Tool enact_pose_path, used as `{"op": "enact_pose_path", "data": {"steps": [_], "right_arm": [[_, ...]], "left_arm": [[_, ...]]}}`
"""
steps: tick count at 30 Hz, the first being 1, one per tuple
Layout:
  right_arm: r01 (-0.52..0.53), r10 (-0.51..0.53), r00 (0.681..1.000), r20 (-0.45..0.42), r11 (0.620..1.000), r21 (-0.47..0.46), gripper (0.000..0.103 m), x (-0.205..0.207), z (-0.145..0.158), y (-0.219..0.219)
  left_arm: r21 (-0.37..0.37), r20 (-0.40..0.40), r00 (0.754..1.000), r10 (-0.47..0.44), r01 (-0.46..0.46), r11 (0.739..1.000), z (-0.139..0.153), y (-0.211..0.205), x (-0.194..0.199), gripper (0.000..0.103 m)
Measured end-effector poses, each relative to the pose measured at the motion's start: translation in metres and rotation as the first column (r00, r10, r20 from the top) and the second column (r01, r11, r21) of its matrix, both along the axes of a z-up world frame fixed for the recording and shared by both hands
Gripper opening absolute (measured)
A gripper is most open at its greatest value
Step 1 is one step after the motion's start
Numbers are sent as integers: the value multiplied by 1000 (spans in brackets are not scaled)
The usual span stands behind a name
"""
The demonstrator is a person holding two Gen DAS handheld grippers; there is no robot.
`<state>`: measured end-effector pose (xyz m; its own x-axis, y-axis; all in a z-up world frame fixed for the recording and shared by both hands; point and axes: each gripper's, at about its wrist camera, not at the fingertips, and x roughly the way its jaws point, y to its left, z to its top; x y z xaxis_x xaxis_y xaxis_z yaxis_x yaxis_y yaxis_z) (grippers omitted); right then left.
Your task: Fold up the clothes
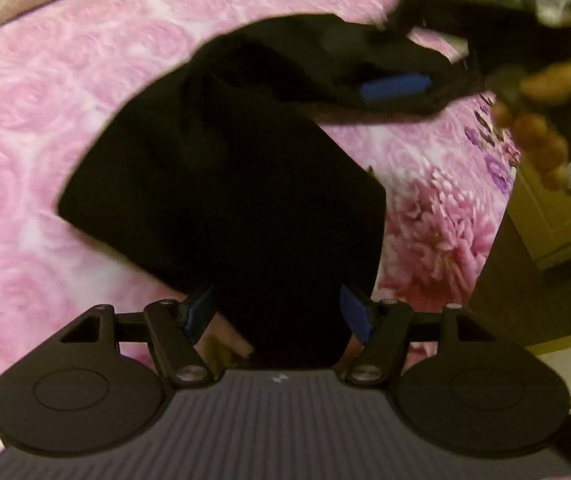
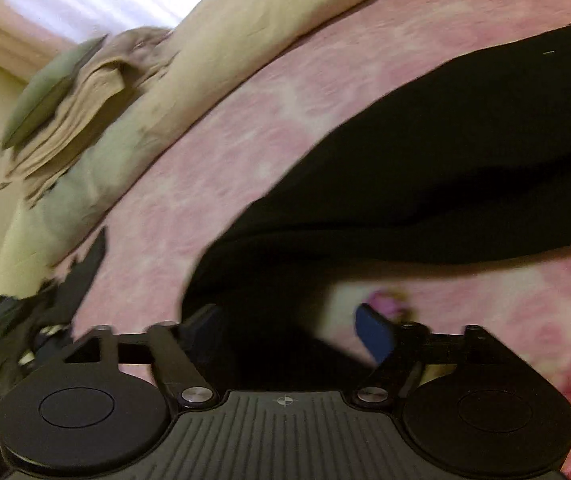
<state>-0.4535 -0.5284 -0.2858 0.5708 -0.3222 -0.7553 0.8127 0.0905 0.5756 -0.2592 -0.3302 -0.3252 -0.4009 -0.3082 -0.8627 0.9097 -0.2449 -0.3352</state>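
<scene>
A black garment (image 1: 225, 184) lies on the pink floral bedspread (image 1: 45, 120). My left gripper (image 1: 281, 312) has its jaws apart, and the cloth runs between its blue pads (image 1: 355, 312). In the left wrist view the right gripper (image 1: 397, 86) is at the garment's far corner, with a blue pad showing amid the cloth. In the right wrist view the same garment (image 2: 425, 168) stretches right across the bed, and my right gripper (image 2: 289, 332) has its jaws apart with a fold of cloth between them. Both views are motion-blurred.
A cream duvet (image 2: 245, 40) and a stack of folded beige and grey clothes (image 2: 65, 112) sit at the head of the bed. More dark clothing (image 2: 25, 320) lies at the left. The bed's right edge (image 1: 497, 216) drops to furniture and floor.
</scene>
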Motion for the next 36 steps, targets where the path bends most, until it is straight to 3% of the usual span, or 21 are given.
{"op": "enact_pose_path", "data": {"steps": [1, 3, 7, 10, 13, 15, 18, 19, 25, 28, 30, 36], "right_arm": [[-13, 13, 1000, 8, 1000, 3, 82, 9, 1, 0], [-38, 38, 999, -16, 999, -2, 82, 16, 0, -4], [-82, 83, 984, -156, 997, 15, 82, 7, -7, -6], [-115, 130, 958, -255, 991, 76, 82, 15, -23, 9], [-135, 173, 927, -332, 982, 133, 82, 25, -39, 25], [-116, 151, 950, -274, 983, 139, 82, 36, -38, 35], [-69, 102, 971, -217, 986, 152, 82, 45, -35, 50], [-53, 86, 973, -215, 986, 156, 82, 44, -35, 55], [53, -14, 978, -208, 982, 182, 82, 36, -33, 89], [188, -141, 962, -234, 964, 189, 82, -4, -35, 109], [293, -245, 937, -248, 939, 179, 82, -34, -34, 117], [532, -501, 831, -243, 843, 81, 82, -124, -18, 117]], "left_arm": [[8, -1, 1000, 7, -7, 1000, -5, -2, -3, 52], [16, -1, 1000, 17, -17, 1000, -5, -3, -3, 17], [-10, 36, 999, 2, -2, 1000, 17, -2, 10, 4], [-103, 161, 987, -11, 28, 994, 67, 2, 47, 4], [-212, 352, 936, 4, 76, 974, 127, 2, 91, 5], [-251, 468, 883, -32, 167, 954, 161, 5, 103, 6], [-220, 604, 791, -96, 281, 934, 177, 14, 101, 7], [-196, 624, 773, -118, 301, 933, 178, 17, 100, 8], [-26, 599, 772, -212, 283, 959, 134, 53, 104, 10], [15, 560, 793, -242, 282, 959, 114, 66, 106, 13], [13, 545, 797, -260, 302, 953, 106, 69, 101, 27], [-45, 533, 801, -273, 349, 936, 90, 41, 65, 34]]}}
